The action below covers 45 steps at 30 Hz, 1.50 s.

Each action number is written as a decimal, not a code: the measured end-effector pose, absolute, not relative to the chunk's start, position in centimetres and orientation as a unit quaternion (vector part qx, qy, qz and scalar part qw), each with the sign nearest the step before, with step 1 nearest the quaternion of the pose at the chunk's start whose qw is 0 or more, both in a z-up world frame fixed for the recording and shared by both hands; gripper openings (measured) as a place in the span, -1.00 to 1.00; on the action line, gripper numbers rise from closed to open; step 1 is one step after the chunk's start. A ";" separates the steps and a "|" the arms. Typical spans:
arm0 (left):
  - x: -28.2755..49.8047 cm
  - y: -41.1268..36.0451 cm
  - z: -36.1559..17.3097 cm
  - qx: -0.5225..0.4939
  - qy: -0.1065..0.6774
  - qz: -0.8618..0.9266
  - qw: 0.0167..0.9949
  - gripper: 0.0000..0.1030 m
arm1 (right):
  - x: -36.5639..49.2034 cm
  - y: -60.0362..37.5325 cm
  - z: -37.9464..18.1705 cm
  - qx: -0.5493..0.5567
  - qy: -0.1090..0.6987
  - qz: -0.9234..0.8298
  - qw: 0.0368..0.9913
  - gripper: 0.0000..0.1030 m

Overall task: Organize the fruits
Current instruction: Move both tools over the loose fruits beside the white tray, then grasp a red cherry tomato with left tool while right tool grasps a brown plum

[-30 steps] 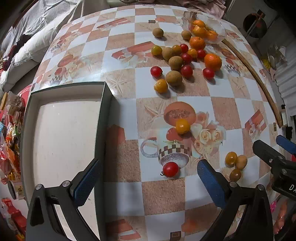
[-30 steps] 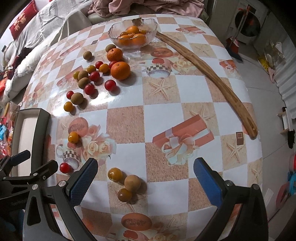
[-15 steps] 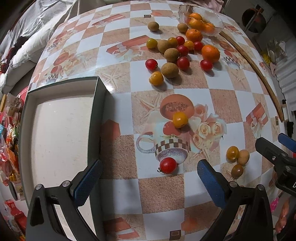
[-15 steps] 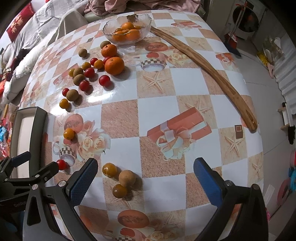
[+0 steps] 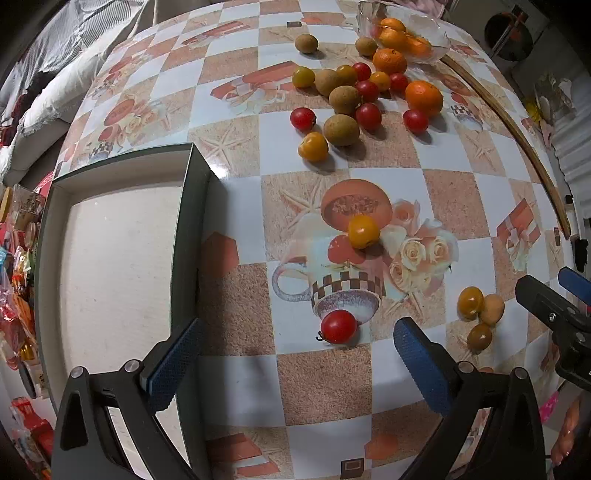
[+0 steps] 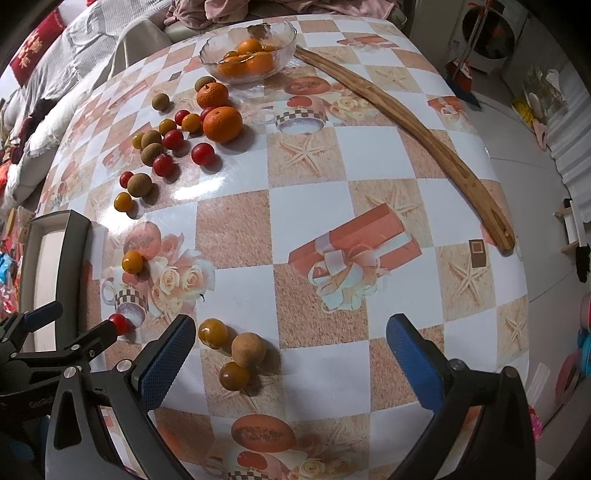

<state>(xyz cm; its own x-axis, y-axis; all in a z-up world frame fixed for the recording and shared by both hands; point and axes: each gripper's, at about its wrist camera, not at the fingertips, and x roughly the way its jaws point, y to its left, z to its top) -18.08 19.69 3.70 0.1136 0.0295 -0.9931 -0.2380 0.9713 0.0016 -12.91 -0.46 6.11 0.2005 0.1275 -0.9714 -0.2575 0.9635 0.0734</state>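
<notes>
Both tools had eased lower, jaws apart and empty: the left tool [image 5: 295, 354] now framed the red cherry tomato [image 5: 338, 326] at lower centre, suggesting the first pick, beside the empty tray [image 5: 186, 236] at left.

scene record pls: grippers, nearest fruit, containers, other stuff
left gripper: jaws open, empty, above the table near the red cherry tomato
right gripper: jaws open, empty, near a trio of small fruits
glass bowl: far end, holds oranges
tray: dark rim, pale floor, no fruit visible inside
loose pile: red and yellow cherry tomatoes, brown round fruits, two oranges
wooden stick: lies along the table's right side
</notes>
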 end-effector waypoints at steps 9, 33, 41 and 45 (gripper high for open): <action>-17.9 19.8 2.8 -0.078 0.662 0.092 0.739 1.00 | -13.1 -0.7 5.9 -0.052 0.621 0.123 0.772 1.00; -18.1 17.5 -2.1 -0.037 0.671 0.082 0.736 1.00 | -16.5 -2.0 3.7 -0.050 0.644 0.125 0.753 1.00; -18.1 16.3 -3.4 -0.022 0.672 0.076 0.736 0.83 | -17.3 -0.7 3.0 -0.046 0.647 0.145 0.747 0.93; -17.8 16.5 -3.2 -0.030 0.673 0.080 0.734 0.82 | -17.5 0.3 2.7 -0.042 0.650 0.148 0.744 0.71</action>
<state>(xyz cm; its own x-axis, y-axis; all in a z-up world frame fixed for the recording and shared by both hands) -17.78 16.53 -3.16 0.0802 0.0769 -0.9938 -0.1572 0.9855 0.0636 -17.53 0.26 2.65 0.1114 0.1648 -0.9800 -0.2752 0.9527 0.1290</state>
